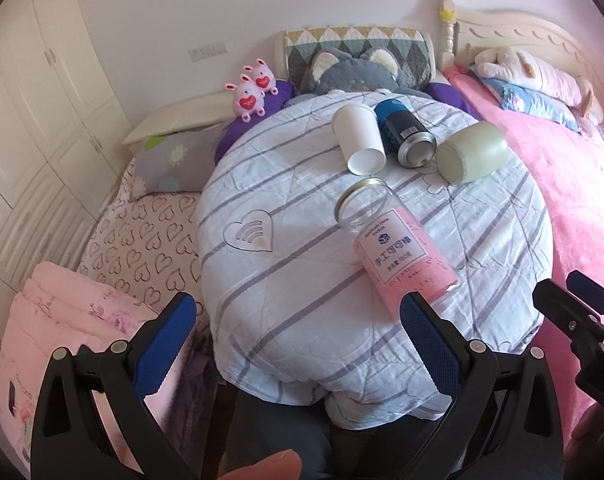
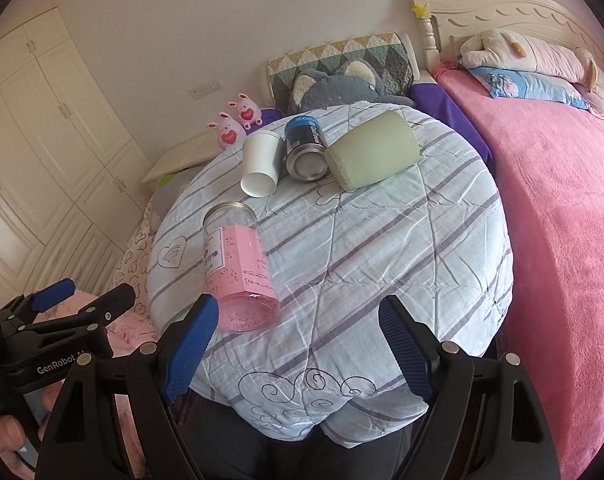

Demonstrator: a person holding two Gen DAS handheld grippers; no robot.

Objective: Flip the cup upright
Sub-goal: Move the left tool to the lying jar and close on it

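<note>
All four vessels, the white paper cup (image 1: 358, 139) among them, lie toppled on the quilt-covered table (image 1: 302, 280), so left tongs (image 1: 297, 340) and right tongs (image 2: 297, 344) hover spread wide, holding nothing, ready to pick

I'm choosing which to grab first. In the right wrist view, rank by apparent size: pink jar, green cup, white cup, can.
1. pink jar, though it lies nearest the camera
2. green cup
3. white cup and can look about alike; not ranked

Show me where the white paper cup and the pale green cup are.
white paper cup (image 1: 360, 138), left wrist view, middle of its side wall.
pale green cup (image 2: 376, 148), right wrist view, middle of its side wall.
</note>
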